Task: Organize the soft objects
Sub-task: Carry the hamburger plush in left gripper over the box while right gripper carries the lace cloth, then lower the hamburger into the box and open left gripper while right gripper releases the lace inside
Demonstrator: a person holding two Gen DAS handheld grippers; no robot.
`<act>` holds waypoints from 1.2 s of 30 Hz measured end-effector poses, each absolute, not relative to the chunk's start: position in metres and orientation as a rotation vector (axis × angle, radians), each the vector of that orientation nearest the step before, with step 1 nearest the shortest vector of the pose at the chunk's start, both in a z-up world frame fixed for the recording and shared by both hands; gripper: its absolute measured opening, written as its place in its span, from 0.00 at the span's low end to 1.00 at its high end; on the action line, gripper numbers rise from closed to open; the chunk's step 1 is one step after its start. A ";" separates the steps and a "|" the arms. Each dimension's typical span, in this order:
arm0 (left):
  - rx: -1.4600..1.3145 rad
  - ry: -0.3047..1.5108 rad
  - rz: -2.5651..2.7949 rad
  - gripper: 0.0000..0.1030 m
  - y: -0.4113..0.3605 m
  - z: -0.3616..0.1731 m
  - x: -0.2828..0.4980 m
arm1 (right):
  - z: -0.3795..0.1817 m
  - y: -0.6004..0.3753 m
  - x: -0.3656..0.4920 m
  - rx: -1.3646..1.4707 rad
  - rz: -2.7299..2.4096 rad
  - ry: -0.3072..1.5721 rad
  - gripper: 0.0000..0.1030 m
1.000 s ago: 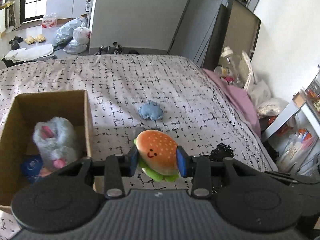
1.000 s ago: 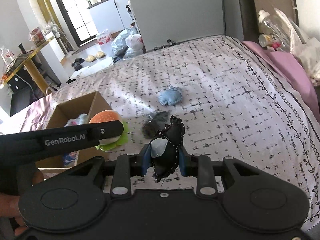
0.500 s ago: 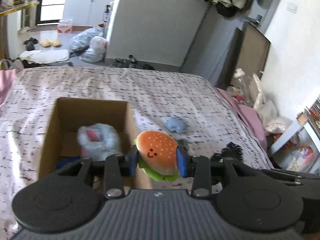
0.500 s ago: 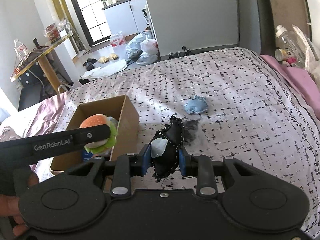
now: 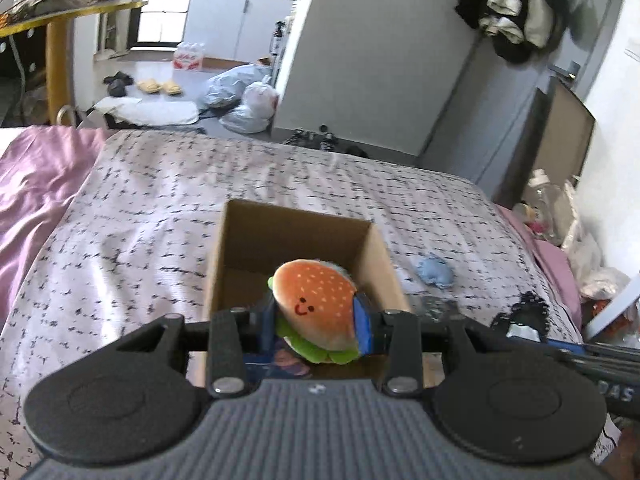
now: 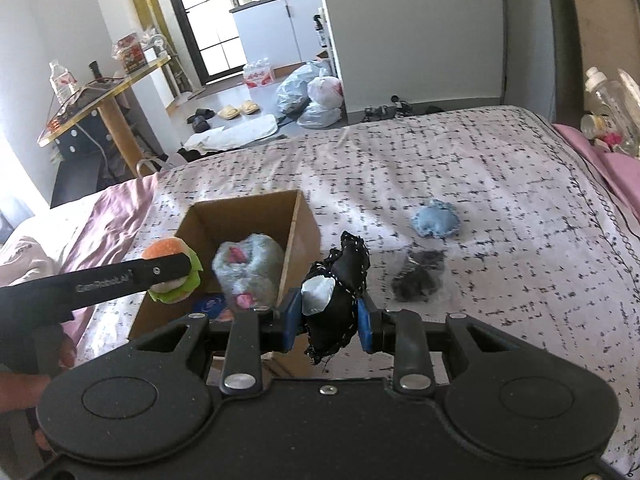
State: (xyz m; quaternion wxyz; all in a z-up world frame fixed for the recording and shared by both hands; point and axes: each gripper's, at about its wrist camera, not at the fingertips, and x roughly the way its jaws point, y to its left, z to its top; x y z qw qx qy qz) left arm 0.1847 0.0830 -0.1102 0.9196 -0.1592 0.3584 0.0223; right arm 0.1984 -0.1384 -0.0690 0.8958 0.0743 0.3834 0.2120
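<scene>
My left gripper (image 5: 316,328) is shut on a plush hamburger (image 5: 316,312) and holds it over the open cardboard box (image 5: 296,220) on the bed. The hamburger also shows in the right wrist view (image 6: 172,272), at the box's left edge. My right gripper (image 6: 328,320) is shut on a black soft toy with white stitching (image 6: 340,284), just right of the box (image 6: 248,212). A grey fluffy toy (image 6: 248,268) lies inside the box. A light blue soft toy (image 6: 434,220) and a dark grey one (image 6: 418,276) lie on the bedspread to the right.
The bed has a patterned white spread (image 6: 480,160) with a pink sheet (image 5: 36,176) at the left. Bottles and bags (image 6: 608,108) crowd the right bedside. A yellow table (image 6: 104,96), slippers and plastic bags (image 6: 312,96) are on the floor beyond the bed.
My left gripper has carried the hamburger leftward from beside the box to over it. My right gripper has moved left too, closer to the box, still holding the black toy.
</scene>
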 end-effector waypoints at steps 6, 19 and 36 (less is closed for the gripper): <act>-0.356 0.762 0.082 0.38 0.101 -0.120 0.196 | -0.065 -0.120 0.201 0.134 0.473 0.790 0.28; -0.389 0.737 0.068 0.56 0.116 -0.121 0.208 | -0.065 -0.096 0.199 0.101 0.517 0.794 0.29; -0.360 0.726 0.109 0.66 0.126 -0.110 0.185 | -0.068 -0.071 0.197 0.134 0.576 0.833 0.29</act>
